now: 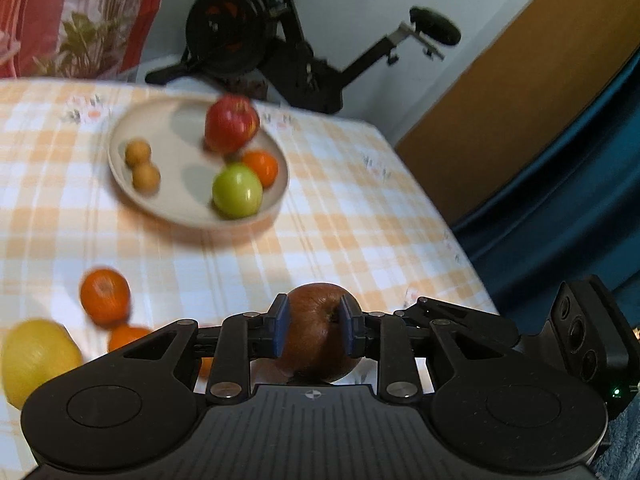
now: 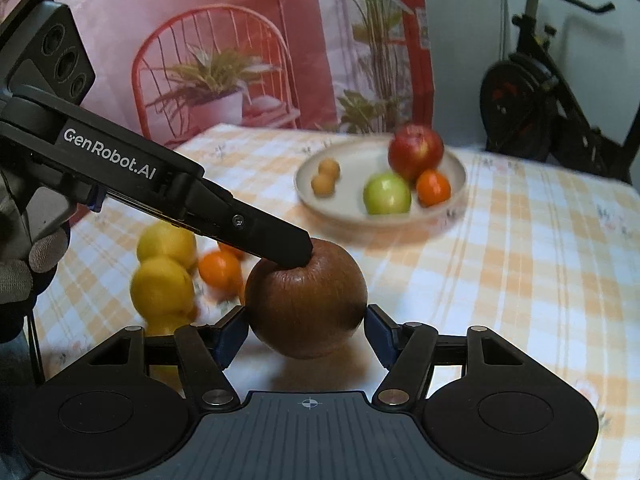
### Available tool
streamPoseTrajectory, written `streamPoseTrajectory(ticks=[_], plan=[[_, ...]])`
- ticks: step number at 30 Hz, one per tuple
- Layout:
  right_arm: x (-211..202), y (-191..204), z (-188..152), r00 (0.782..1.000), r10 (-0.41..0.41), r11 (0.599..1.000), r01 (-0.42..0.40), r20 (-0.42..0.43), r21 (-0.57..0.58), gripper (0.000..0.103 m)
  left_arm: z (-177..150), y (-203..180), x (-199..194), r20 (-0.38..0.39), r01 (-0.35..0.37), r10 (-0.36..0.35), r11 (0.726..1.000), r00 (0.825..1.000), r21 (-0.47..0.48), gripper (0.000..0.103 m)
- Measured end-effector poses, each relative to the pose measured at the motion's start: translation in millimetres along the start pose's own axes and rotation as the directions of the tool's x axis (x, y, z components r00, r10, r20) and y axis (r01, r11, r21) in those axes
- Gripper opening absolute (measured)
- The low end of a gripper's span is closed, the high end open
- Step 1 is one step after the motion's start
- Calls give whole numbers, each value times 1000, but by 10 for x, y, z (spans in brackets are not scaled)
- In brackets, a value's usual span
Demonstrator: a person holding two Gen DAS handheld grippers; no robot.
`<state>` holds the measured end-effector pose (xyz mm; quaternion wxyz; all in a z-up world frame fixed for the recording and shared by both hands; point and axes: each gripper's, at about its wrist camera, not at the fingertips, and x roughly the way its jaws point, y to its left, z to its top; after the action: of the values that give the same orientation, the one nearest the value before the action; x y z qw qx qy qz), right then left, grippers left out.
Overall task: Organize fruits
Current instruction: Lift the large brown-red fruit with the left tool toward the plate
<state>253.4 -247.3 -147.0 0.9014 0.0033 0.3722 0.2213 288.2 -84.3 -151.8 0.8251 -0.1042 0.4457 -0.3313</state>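
Note:
A wrinkled brown apple [image 1: 320, 336] [image 2: 306, 304] sits between both grippers above the checked tablecloth. My left gripper [image 1: 314, 330] is shut on it, blue pads pressing its sides; in the right wrist view the left gripper's finger [image 2: 280, 246] rests at the apple's top. My right gripper [image 2: 306, 330] has its blue pads on either side of the apple, touching or nearly so. A beige plate [image 1: 176, 208] [image 2: 452, 204] holds a red apple [image 1: 231, 123] [image 2: 416, 151], a green apple [image 1: 237, 190] [image 2: 386, 194], an orange [image 1: 262, 166] [image 2: 433, 187] and two small brown fruits [image 1: 141, 165] [image 2: 326, 178].
On the cloth lie lemons [image 1: 36, 360] [image 2: 164, 268] and oranges [image 1: 105, 295] [image 2: 219, 269] to the left. The table's right edge [image 1: 436, 208] drops to a blue seat. An exercise bike [image 1: 280, 32] [image 2: 532, 92] stands behind the table.

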Motion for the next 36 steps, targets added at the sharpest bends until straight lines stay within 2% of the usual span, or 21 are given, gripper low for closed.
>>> streamPoseTrajectory(ticks=[10, 15, 24, 36], plan=[[-86, 89, 779, 994, 36, 994, -25, 102, -103, 60, 469, -121, -486, 165, -51, 43, 998, 985, 47, 28], [44, 43, 1108, 992, 55, 991, -40, 116, -125, 60, 747, -50, -502, 185, -81, 69, 995, 980, 55, 28], [699, -295, 1521, 997, 62, 991, -57, 44, -123, 60, 1152, 384, -192, 162, -96, 96, 995, 982, -7, 28], [1716, -680, 1835, 993, -5, 984, -16, -118, -175, 60, 1502, 1057, 403, 119, -64, 78, 991, 990, -120, 28]])
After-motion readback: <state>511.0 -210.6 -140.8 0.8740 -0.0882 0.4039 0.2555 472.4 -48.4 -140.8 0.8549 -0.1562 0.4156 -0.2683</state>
